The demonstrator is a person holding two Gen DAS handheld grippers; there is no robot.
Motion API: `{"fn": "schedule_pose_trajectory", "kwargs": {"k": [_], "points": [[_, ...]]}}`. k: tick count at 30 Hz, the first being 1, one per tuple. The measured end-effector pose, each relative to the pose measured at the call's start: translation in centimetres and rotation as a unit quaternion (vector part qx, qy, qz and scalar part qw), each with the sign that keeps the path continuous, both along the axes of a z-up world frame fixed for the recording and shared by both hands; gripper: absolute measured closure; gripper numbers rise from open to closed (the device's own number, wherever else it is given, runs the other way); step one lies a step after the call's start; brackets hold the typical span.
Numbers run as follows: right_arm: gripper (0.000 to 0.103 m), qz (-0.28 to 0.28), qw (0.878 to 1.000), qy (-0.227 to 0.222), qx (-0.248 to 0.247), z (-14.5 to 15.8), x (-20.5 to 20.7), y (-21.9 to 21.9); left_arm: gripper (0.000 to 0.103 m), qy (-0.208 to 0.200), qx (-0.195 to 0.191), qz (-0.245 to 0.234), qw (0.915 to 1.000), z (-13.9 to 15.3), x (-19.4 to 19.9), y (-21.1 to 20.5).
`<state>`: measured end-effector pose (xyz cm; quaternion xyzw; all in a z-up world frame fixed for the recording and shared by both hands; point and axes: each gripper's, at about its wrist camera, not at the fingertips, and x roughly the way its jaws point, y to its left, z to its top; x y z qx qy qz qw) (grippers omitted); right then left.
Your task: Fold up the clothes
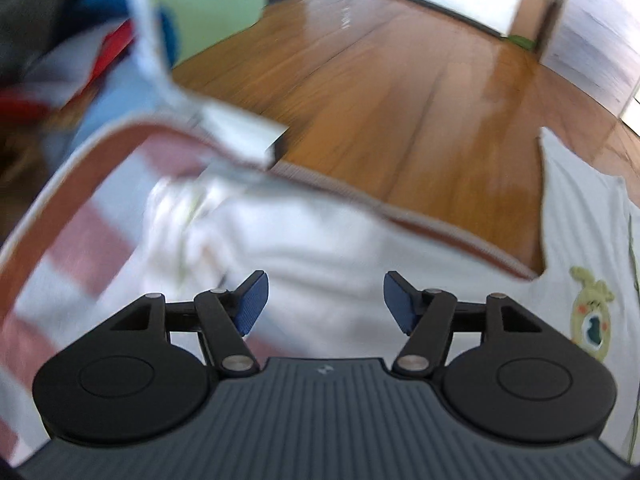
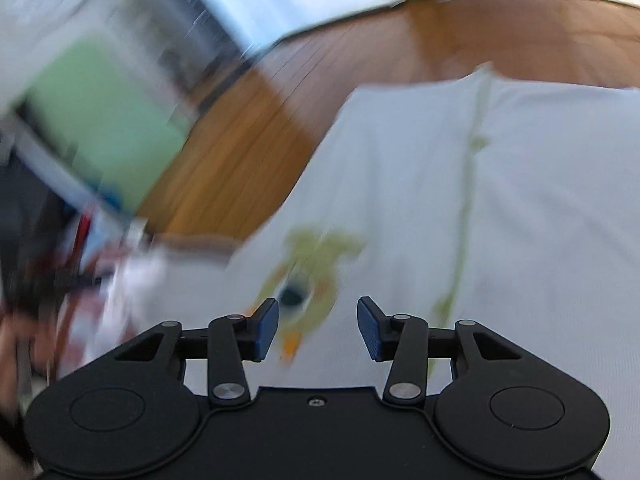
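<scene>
We hold both grippers over a white garment spread on a pink-and-white checked cloth with a brown border.

In the left wrist view, our left gripper [image 1: 325,300] stands with its jaws apart and nothing between the blue pads; only white cloth shows below the gap. The white garment [image 1: 320,240] lies across the checked cloth [image 1: 80,224], bunched and wrinkled toward the cloth's left part. At the right edge of that view a flat part of the garment carries a yellow-green cartoon print [image 1: 592,312]. The wooden floor [image 1: 400,100] runs beyond the cloth's far border. A heap of red and blue clothes [image 1: 100,40] sits past the far left corner, blurred, beside a pale green panel [image 1: 208,4].

In the right wrist view, our right gripper [image 2: 318,328] is likewise parted, about half wide, gripping nothing. It hangs above the garment [image 2: 520,200], just over the print [image 2: 308,276]. A thin green line [image 2: 466,200] runs along the fabric toward its far edge. This view is heavily blurred, so we cannot tell what the things at its left edge are.
</scene>
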<state>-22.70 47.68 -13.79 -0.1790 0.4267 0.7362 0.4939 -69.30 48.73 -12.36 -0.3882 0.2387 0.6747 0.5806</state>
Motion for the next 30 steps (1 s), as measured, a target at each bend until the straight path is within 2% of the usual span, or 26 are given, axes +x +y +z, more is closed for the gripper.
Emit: {"fn": "schedule_pose_trajectory", "kwargs": {"k": [2,4,8,11,14,17,19,23,26,27,28,29,30], "points": [[0.053,0.036,0.999,-0.023,0.001,0.0,-1.8,-1.6,0.04,-0.013,-0.002,0.013,0.9998,-1.3,-1.3,-1.7],[0.053,0.049,0.998,-0.03,0.003,0.3,-2.7,-2.1,0.039,-0.023,-0.002,0.021,0.9995,-2.6,-2.0,-2.9],[0.053,0.034,0.999,-0.029,0.004,-0.5,-3.4,-3.3,0.039,-0.075,0.002,0.039,0.9964,-5.0,-2.7,-3.9],[0.053,0.032,0.999,-0.032,-0.003,-2.2,-3.8,-4.0,0.039,-0.121,0.017,0.002,0.9926,-6.1,-2.8,-3.2],[0.053,0.057,0.997,-0.049,-0.004,-3.2,-4.6,-5.3,0.039,-0.09,0.012,-0.005,0.9958,-6.6,-2.3,-1.8],[0.053,0.083,0.995,-0.044,0.013,-2.7,-5.9,-5.8,0.035,-0.067,0.011,0.016,0.9975,-7.0,-2.5,-0.3],[0.053,0.108,0.994,-0.032,0.016,-2.8,-7.6,-4.8,0.031,-0.071,0.013,0.039,0.9966,-7.4,-3.0,0.6],[0.053,0.17,0.984,-0.036,0.022,-3.3,-12.2,-1.4,0.024,-0.078,0.027,0.07,0.9941,-7.6,-3.6,2.1],[0.053,0.201,0.978,-0.058,0.018,-4.3,-15.2,-0.2,0.025,-0.082,0.031,0.036,0.9955,-7.7,-3.6,4.1],[0.054,0.205,0.976,-0.075,0.019,-4.7,-15.8,-0.3,0.043,-0.076,0.031,0.026,0.9963,-7.7,-3.4,4.6],[0.054,0.208,0.974,-0.092,0.019,-5.1,-16.5,-0.4,0.079,-0.07,0.032,0.015,0.9969,-7.6,-3.3,5.2],[0.054,0.214,0.97,-0.114,0.022,-5.5,-17.0,-0.9,0.097,-0.072,0.03,0.004,0.9969,-7.5,-3.1,5.6],[0.053,0.225,0.966,-0.129,0.024,-5.8,-17.4,-1.7,0.098,-0.069,0.033,0.0,0.9971,-7.2,-2.7,5.7]]}}
